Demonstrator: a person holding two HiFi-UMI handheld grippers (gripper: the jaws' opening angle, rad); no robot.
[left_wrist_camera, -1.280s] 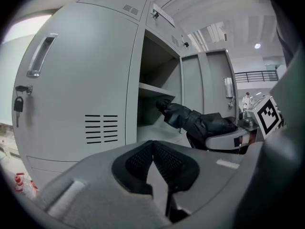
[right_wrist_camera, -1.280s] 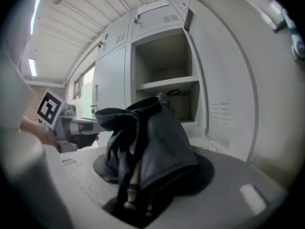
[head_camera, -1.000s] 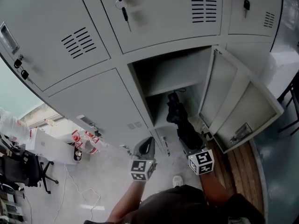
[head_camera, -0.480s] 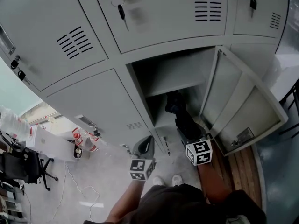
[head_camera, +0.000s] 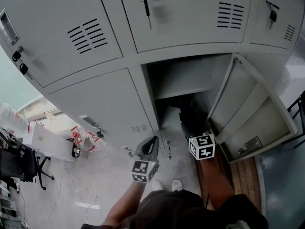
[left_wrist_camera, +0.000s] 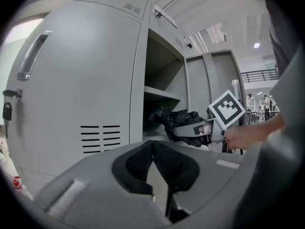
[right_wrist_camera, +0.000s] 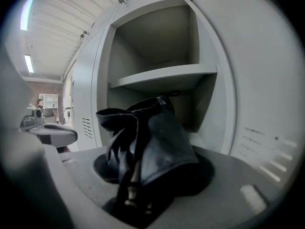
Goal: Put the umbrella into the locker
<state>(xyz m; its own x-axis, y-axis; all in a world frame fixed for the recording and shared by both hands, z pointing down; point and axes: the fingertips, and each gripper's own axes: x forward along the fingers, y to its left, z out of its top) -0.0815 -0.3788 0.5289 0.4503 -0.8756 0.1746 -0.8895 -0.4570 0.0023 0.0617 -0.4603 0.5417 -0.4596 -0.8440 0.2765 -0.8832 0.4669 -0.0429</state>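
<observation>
- Grey steel bank of lockers [head_camera: 90,104] across the head view from 9 to 3 o'clock; closed vented doors on the left half, keys [head_camera: 147,6] hanging from an upper lock at 12.
- Red-and-white clutter [head_camera: 81,142] on the floor at 8 o'clock, too small to identify.
- At 6 o'clock, left gripper [head_camera: 153,141], level with the closed door just left of the opening; jaws pressed together tip to tip in its own view, nothing between.
- At 1 o'clock, open locker [head_camera: 190,75], dark inside, one bare shelf [right_wrist_camera: 162,78] across its upper part.
- Black folded umbrella [right_wrist_camera: 147,142] clamped by the right gripper [right_wrist_camera: 145,180], lower end pinched between the jaws, crumpled canopy end leading into the mouth of the open locker, below the shelf; touching the compartment floor or not, cannot tell.
- Same gripper at 4 o'clock of the head view, marker cube up, forearm trailing toward 5.
- Locker door [head_camera: 252,118] swung wide at 3 o'clock, just right of umbrella and gripper.
</observation>
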